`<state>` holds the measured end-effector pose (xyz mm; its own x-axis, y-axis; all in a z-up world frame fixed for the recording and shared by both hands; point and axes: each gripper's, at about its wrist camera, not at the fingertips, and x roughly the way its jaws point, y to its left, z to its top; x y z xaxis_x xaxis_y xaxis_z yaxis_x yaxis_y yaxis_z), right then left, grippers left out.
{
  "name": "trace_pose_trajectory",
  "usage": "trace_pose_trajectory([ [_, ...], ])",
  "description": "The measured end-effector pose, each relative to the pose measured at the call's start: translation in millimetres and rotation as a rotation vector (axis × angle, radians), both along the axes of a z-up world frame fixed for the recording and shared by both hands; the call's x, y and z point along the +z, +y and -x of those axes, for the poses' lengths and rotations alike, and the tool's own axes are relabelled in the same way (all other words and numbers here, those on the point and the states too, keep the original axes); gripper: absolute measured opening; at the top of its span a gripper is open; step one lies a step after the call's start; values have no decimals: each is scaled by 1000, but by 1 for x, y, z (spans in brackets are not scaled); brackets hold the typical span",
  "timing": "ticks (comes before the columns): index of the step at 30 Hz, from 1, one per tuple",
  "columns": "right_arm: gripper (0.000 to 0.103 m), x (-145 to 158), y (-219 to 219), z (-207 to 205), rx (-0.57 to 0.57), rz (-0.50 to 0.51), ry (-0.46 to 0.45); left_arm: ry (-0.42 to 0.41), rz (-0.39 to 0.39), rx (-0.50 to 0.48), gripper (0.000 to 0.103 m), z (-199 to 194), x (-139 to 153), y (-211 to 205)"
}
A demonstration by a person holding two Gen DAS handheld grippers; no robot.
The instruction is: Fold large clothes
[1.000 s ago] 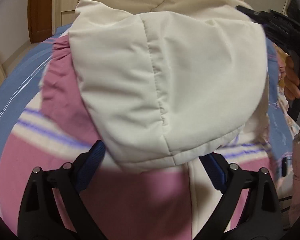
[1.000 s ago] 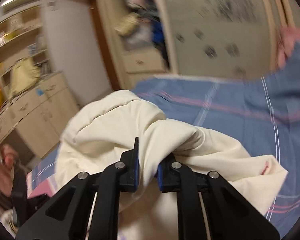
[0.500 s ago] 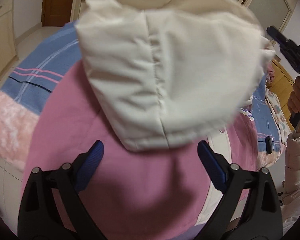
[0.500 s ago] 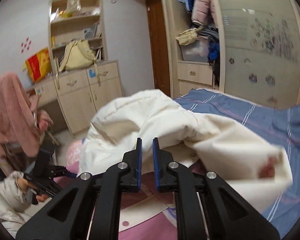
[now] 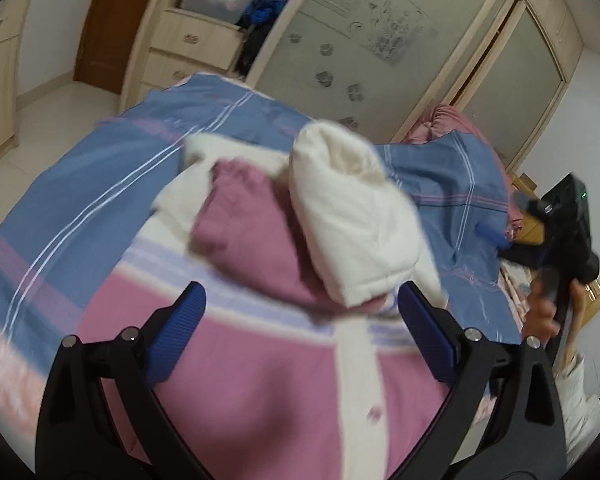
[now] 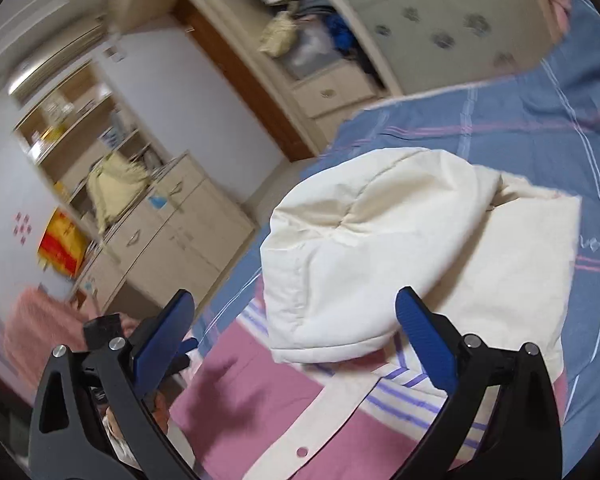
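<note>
Jacket [image 5: 260,380], pink and cream, lies on blue bedspread [image 5: 80,200], hood [image 6: 360,264] flopped over body. Left gripper [image 5: 300,316] and right gripper [image 6: 296,320] both wide, holding nothing. Likely between folds; next needs a fresh hold on an edge.

A home bedroom: striped bed cover [image 5: 80,208], frosted-door wardrobe [image 5: 364,48], drawers [image 6: 172,232] and cluttered shelves [image 6: 60,120].

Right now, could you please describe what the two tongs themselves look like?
Both the left tongs and right tongs have black, angular plastic arms with silver bolts at the joints. Their fingers carry ribbed blue pads. No cables show.
</note>
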<state>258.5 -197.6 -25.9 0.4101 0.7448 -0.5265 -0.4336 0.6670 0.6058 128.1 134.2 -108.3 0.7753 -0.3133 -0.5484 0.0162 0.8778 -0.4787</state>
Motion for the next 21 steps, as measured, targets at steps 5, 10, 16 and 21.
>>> trace_pose_trajectory([
  [5, 101, -9, -24, -56, -93, -24, 95, -46, -45, -176, 98, -80, 24, -62],
  [10, 102, -20, -27, -133, -57, 43, 255, 72, 45, -335, 88, -137, -13, -102],
  [16, 102, -93, -18, -214, -162, 107, 576, 302, 144, -313, 80, -158, -97, -91],
  [21, 102, -130, -8, -254, -215, 192, 558, 300, 66, -307, 79, -146, -98, -98],
])
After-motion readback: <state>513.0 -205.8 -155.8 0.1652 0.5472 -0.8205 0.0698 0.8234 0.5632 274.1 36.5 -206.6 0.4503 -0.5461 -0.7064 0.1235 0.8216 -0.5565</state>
